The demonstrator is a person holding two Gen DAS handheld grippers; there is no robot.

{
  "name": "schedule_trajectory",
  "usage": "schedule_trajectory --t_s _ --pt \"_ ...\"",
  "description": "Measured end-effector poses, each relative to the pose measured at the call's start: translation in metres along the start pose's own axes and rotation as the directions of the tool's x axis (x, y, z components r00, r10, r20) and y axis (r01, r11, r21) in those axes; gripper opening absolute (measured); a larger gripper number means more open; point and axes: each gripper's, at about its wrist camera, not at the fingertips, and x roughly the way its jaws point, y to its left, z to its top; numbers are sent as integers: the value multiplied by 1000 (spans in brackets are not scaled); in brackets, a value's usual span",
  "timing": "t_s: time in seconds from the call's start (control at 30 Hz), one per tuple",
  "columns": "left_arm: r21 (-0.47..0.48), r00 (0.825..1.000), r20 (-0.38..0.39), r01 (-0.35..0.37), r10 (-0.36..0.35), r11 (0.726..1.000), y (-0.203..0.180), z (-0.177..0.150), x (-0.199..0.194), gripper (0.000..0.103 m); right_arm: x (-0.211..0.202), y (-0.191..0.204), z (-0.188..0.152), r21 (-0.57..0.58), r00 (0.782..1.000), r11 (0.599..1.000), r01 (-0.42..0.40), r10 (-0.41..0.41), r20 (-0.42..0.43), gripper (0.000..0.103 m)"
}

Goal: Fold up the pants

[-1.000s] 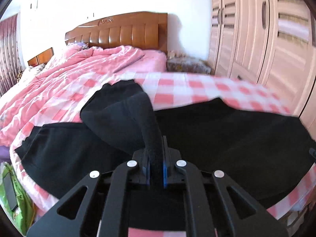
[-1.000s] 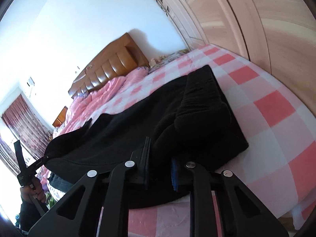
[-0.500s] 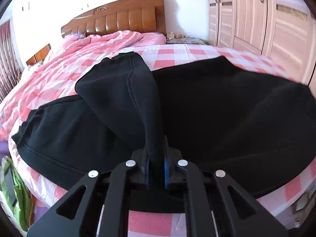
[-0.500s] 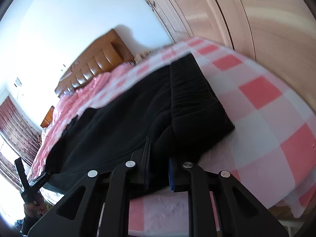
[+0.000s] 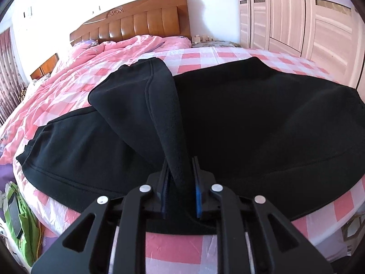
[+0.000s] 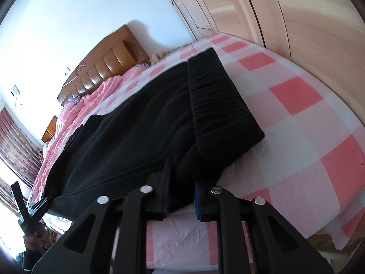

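Black fleece pants (image 5: 262, 118) lie spread across the pink checked bed (image 5: 200, 61). One leg (image 5: 134, 105) is folded over the rest and runs up as a narrow strip into my left gripper (image 5: 181, 189). Its jaws are opening, with the strip still filling the gap between the blue pads. In the right wrist view the ribbed waistband (image 6: 216, 105) lies at the right end of the pants (image 6: 127, 141). My right gripper (image 6: 182, 196) is shut on the near edge of the pants just beside the waistband.
A rumpled pink quilt (image 5: 98, 57) and a wooden headboard (image 5: 136, 20) lie beyond the pants. Wardrobe doors (image 5: 296, 16) stand to the right. A green bag (image 5: 20, 219) sits by the bed's left corner. A person's hand (image 6: 34, 239) shows low on the left in the right wrist view.
My left gripper has sunk toward the bed with the folded leg, and its jaws have widened a little. The right gripper has tightened on the pants edge and stayed in place.
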Motion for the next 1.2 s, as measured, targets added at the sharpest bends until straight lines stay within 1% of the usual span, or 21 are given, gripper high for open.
schedule_trajectory --t_s 0.1,0.17,0.23,0.27,0.3,0.33,0.4,0.43,0.47,0.5,0.57,0.67,0.73,0.77,0.8,0.83,0.87,0.93,1.0,1.1,1.2 --pt "17 1000 -3 -5 6 1000 -1 -4 -1 18 -2 7 0 -19 1000 999 27 -27 -9 16" --pt "30 1000 -2 -12 12 999 -1 -7 -3 20 -5 9 0 -26 999 999 40 -41 -21 21" --pt "26 1000 7 -21 20 999 2 -8 -4 27 -17 13 -1 -33 997 996 81 -82 -7 35" --pt "19 999 11 -40 40 999 4 -9 -4 42 -27 16 -2 -49 991 990 134 -133 27 38" --pt "8 997 17 -71 71 997 7 -9 -5 63 -34 19 -4 -64 986 985 159 -156 51 39" --pt "-19 996 30 -89 90 996 13 -10 -9 72 -46 27 -6 -91 977 976 196 -187 97 40" --pt "-101 988 92 -112 122 989 28 -9 -24 84 -56 40 -8 -132 975 971 199 -181 132 45" --pt "-132 983 124 -116 132 984 34 -7 -32 85 -57 52 -9 -176 981 970 167 -145 131 56" --pt "-138 982 141 -104 124 985 36 -2 -37 85 -54 65 -10 -224 987 965 137 -113 116 65" --pt "-126 981 165 -87 107 988 35 6 -42 85 -48 78 -11 -270 991 956 111 -86 102 79" --pt "-77 980 182 -68 81 995 26 23 -45 91 -29 106 -16 -363 997 930 59 -37 67 80" --pt "33 981 194 -36 29 999 -3 61 -48 92 4 136 -20 -425 1000 905 -11 6 -14 80" --pt "58 962 267 -79 61 995 -18 82 -61 92 22 147 -22 -441 998 897 -34 10 -56 80" --pt "51 953 297 -75 57 996 -22 93 -67 93 26 151 -24 -447 998 894 -37 9 -64 80" --pt "42 950 313 -40 25 998 -26 106 -70 94 30 154 -25 -455 998 890 -36 5 -70 80" --pt "54 955 292 30 -44 998 -35 122 -67 94 36 157 -26 -469 997 883 -22 -15 -75 80" --pt "99 966 233 91 -112 991 -48 137 -54 96 38 159 -28 -478 997 878 -10 -29 -73 80" --pt "152 974 133 163 -183 975 -72 150 -23 96 41 160 -29 -489 997 872 6 -46 -69 80" --pt "162 977 19 206 -212 965 -94 156 24 94 42 161 -28 -500 997 866 22 -60 -59 80" --pt "165 950 -131 302 -282 939 -124 158 86 90 42 165 -28 -537 996 842 53 -84 -34 85" --pt "216 954 -161 282 -251 935 -144 158 118 90 49 164 -26 -557 993 828 67 -107 -40 86"
